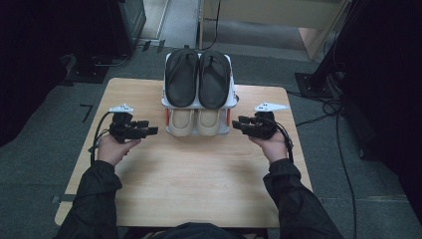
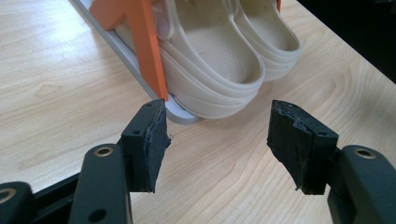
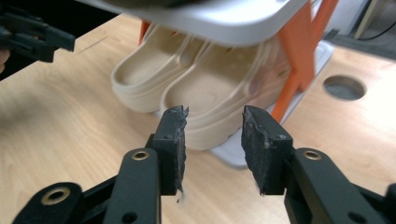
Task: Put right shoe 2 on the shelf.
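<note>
The pair of beige clogs [image 1: 195, 122] sits on the lower tier of a small white rack [image 1: 233, 99] at the far middle of the table [image 1: 199, 189], under black flip-flops [image 1: 198, 77]. Both the left gripper [image 1: 149, 130] and the right gripper [image 1: 238, 124] flank it, spread and empty. Reaching in, a jaw could catch an orange post [image 2: 148, 51] and shove the light rack, or pinch the soft heel too shallowly and let the clog slip.

Shoe rack [image 1: 233, 97] stands at the far middle of the table [image 1: 189, 179]. Top shelf: pair of flip-flops [image 1: 198, 77], side by side. Lower shelf, under them: pair of clogs [image 1: 195, 122], heels toward the person. Left tool [image 1: 153, 130] just left of the rack, right tool [image 1: 236, 124] just right of it, the rack between them. Near half of the table lies before the rack.
</note>
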The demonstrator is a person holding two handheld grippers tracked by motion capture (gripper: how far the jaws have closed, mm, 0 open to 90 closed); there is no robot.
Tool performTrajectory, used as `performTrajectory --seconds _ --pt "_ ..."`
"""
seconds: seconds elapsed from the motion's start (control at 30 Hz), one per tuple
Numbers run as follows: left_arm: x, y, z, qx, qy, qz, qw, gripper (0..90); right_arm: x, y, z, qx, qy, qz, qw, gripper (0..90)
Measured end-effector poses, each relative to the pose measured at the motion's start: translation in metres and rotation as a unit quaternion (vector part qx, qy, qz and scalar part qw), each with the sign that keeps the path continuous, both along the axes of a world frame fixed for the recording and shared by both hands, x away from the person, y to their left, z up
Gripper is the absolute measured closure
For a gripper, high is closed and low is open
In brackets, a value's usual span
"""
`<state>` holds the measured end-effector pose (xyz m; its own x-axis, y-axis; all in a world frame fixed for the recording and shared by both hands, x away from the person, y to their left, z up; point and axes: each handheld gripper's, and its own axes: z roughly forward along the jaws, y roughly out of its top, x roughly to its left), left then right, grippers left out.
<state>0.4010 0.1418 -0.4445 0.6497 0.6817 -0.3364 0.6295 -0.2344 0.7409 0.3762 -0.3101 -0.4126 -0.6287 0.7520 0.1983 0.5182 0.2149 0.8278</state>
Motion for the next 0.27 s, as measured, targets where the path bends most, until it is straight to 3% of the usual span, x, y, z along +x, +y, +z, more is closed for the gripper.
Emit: performTrajectory --seconds 0.27 --pt "-0.002 -0.002 -0.001 -0.005 -0.001 -0.001 1.0 35.6 -0.012 0.006 -0.017 -0.002 -0.002 0.011 0.9999 55.4"
